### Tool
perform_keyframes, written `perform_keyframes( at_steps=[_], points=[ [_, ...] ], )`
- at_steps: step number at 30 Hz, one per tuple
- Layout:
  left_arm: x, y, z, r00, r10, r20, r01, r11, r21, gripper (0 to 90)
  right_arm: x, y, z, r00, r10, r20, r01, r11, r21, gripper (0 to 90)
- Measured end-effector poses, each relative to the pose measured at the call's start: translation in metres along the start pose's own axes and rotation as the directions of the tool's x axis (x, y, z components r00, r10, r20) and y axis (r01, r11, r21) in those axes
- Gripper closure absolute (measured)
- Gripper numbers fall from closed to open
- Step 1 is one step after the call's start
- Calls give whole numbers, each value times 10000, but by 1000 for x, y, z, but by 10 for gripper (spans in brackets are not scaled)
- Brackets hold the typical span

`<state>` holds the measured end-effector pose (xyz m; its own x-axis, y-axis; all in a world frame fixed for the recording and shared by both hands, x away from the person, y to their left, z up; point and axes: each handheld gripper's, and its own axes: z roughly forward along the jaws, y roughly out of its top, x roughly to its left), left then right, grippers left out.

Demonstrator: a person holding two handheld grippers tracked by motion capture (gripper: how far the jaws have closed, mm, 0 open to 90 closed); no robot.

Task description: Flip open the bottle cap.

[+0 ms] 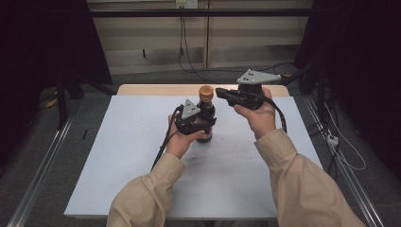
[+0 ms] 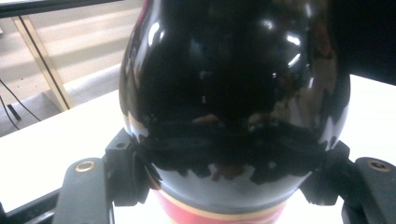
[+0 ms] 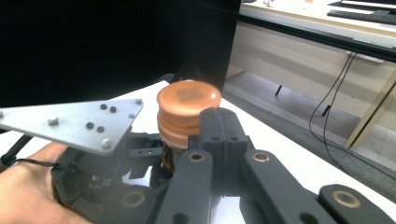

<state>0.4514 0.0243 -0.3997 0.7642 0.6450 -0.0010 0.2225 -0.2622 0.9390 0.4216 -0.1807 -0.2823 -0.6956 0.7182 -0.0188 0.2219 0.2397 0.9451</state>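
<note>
A dark glossy bottle (image 1: 206, 115) with an orange cap (image 1: 205, 91) stands upright on the white tabletop (image 1: 118, 156). My left gripper (image 1: 197, 122) is shut on the bottle's body. In the left gripper view the bottle (image 2: 233, 84) sits between the two black jaws, and a red label band (image 2: 210, 215) shows below them. My right gripper (image 1: 220, 91) is held at cap height just right of the cap, jaws shut on nothing. In the right gripper view the closed fingertips (image 3: 223, 122) lie right beside the cap (image 3: 188, 109); I cannot tell whether they touch it.
The white sheet covers a wooden table whose far edge (image 1: 156, 88) shows behind the bottle. Black cables trail from both grippers. Metal rails (image 1: 42, 161) run along the floor on each side, and cables lie on the floor at the right (image 1: 340, 146).
</note>
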Motion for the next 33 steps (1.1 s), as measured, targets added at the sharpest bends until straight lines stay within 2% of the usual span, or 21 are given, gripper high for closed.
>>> perform_keyframes(
  at_steps=[10,14,23,33],
  points=[
    [1,-2,-1,10000,-3,-95,2,10000,-93,303,6,-2,6,9998,-146,-142,148,9997,202,900],
    [1,-2,-1,9999,-98,-44,98,9999,-94,303,6,-3,7,9998,-172,-130,176,9994,289,900],
    [0,-2,-1,10000,-48,-47,47,9999,-118,302,5,-6,9,9997,-196,-123,202,9985,499,900],
    [1,-4,-2,9999,-141,-97,139,9997,-209,303,5,-5,12,9998,-102,-149,108,9993,360,900]
  ],
)
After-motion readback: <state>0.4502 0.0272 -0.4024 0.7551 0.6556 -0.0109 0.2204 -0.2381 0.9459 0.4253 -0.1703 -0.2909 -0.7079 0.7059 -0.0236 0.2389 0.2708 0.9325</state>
